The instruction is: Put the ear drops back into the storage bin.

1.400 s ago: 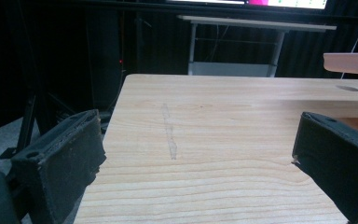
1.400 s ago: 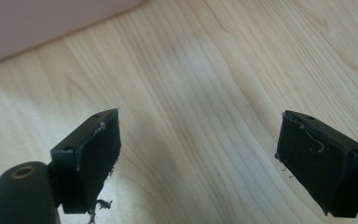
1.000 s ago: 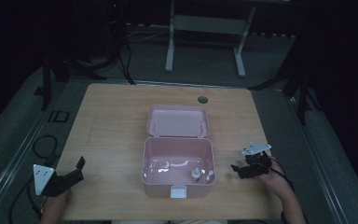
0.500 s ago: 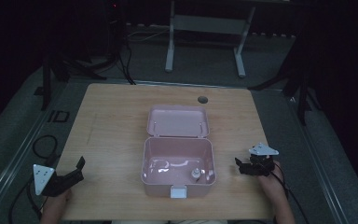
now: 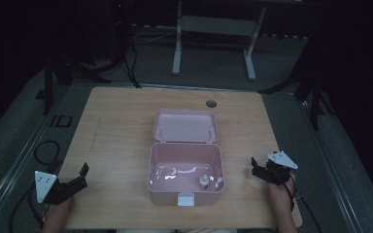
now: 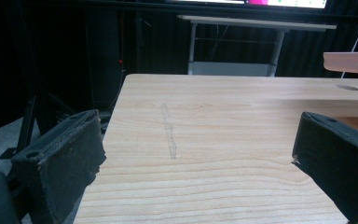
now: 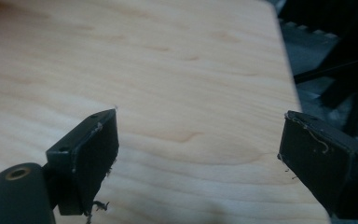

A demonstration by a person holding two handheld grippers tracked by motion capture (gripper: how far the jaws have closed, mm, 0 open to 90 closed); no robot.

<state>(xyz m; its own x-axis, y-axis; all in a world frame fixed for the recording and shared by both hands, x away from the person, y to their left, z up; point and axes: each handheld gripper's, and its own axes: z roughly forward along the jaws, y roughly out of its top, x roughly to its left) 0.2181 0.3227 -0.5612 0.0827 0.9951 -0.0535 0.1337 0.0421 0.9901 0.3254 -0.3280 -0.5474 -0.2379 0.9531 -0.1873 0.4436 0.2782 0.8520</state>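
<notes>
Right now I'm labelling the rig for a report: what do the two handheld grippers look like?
Both are black two-jaw tools. The left gripper and right gripper each carry a pale grey three-cornered plate on top. In the gripper views the blocky jaws have flat padded faces with frayed edges. A dark cable trails from the right one. No sleeves show on the forearms.

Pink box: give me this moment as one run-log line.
pink box: lid open, mid-table | inside: small white item | left gripper: open, empty | right gripper: open, empty, right of box
</notes>
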